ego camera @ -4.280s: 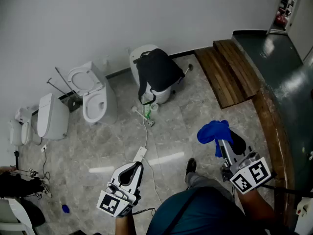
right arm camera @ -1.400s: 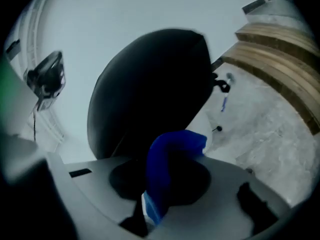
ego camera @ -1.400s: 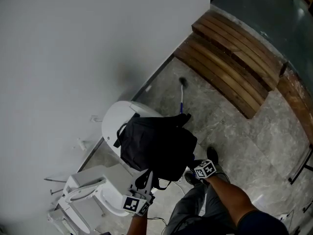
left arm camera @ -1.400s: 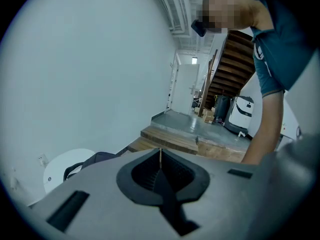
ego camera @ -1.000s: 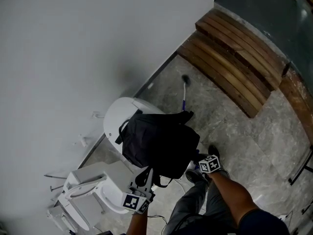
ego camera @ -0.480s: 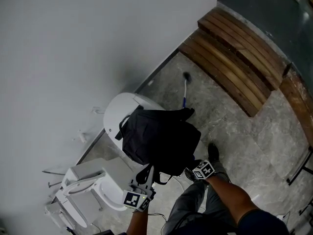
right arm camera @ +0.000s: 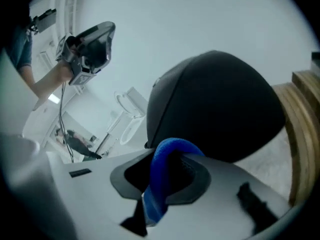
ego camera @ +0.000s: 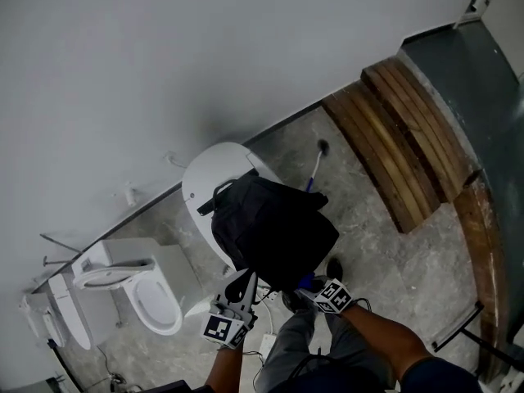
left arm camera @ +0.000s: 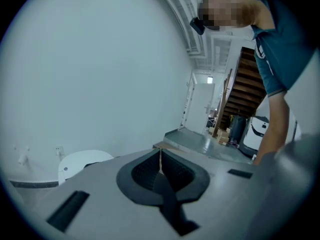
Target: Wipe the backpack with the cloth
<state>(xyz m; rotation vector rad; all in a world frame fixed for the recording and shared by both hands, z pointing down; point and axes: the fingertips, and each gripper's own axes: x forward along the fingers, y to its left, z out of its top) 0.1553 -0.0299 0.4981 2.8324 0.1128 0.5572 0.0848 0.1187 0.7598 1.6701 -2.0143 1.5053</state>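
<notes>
A black backpack [ego camera: 274, 232] is draped over a white round lid [ego camera: 205, 195]; in the right gripper view the backpack [right arm camera: 215, 109] fills the middle, close ahead. My right gripper [ego camera: 311, 286] sits at the backpack's lower edge, shut on a blue cloth [right arm camera: 162, 176] that is folded between its jaws [right arm camera: 167, 159]. A bit of the cloth [ego camera: 304, 283] shows under the bag. My left gripper [ego camera: 246, 281] is just left of the bag's bottom corner. Its jaws are shut with nothing in them [left arm camera: 160, 159].
A white toilet [ego camera: 135, 289] stands to the left against the wall. A wooden bench [ego camera: 401, 150] lies to the right. A blue-handled brush [ego camera: 315, 166] leans behind the bag. The person's legs and shoe [ego camera: 334, 268] are below the grippers.
The head view has swung, so the toilet now shows fully at the left. Both grippers stay at the backpack's lower edge, the right one still shut on the cloth.
</notes>
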